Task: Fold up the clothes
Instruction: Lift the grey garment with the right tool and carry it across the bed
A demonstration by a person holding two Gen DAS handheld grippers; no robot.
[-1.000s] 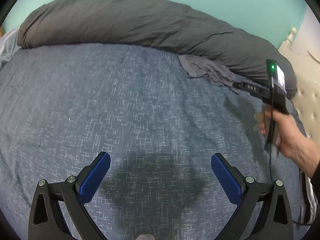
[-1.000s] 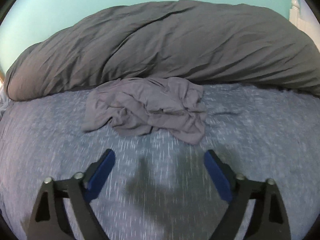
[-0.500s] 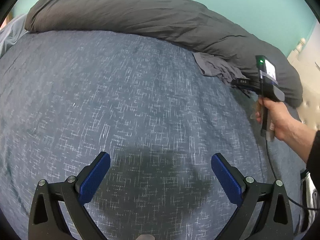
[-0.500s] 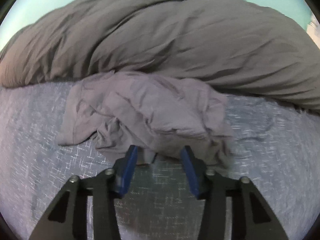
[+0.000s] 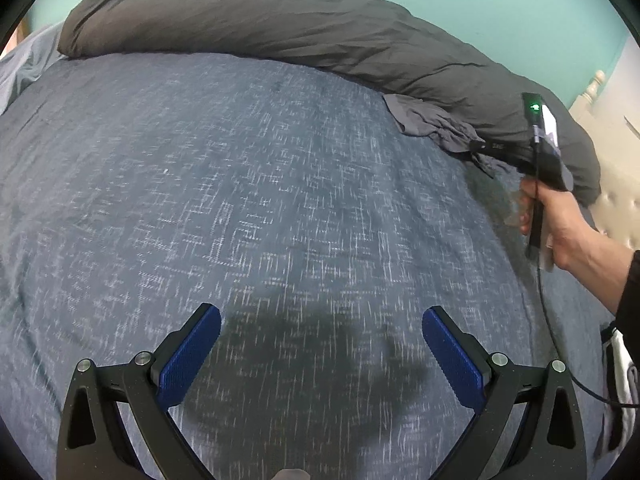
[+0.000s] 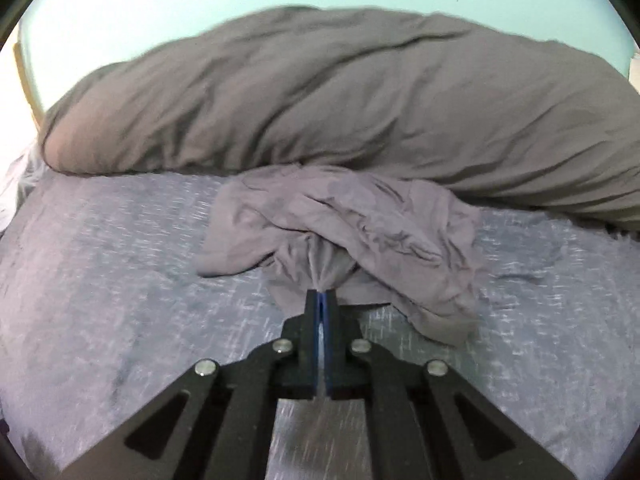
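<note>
- Looking along the left gripper (image 5: 321, 354), its blue pads (image 5: 191, 356) stand wide apart with nothing between them, hovering over the bare blue bedspread (image 5: 240, 184).
- Far right in this view, the person's right hand (image 5: 560, 216) holds the right gripper (image 5: 478, 145), its tip at the crumpled grey garment (image 5: 432, 124), which lies against the rolled dark duvet (image 5: 280, 28) at the far edge of the bed.
- In the right wrist view, the right gripper's (image 6: 321, 300) jaws have just been closing and now pinch a gathered tuft at the near edge of the garment (image 6: 360, 224); the cloth fans out from the clamped pads.
- The rest of the garment lies in a rumpled heap on the bedspread (image 6: 120, 248), its back edge touching the duvet (image 6: 320, 92).
- Judged from this, the task is barely begun: the garment is grasped only, not yet spread flat, and no fold shows.
- Left to do, most likely: drag it onto open bedspread, bring in the free left gripper, flatten, then fold.
</note>
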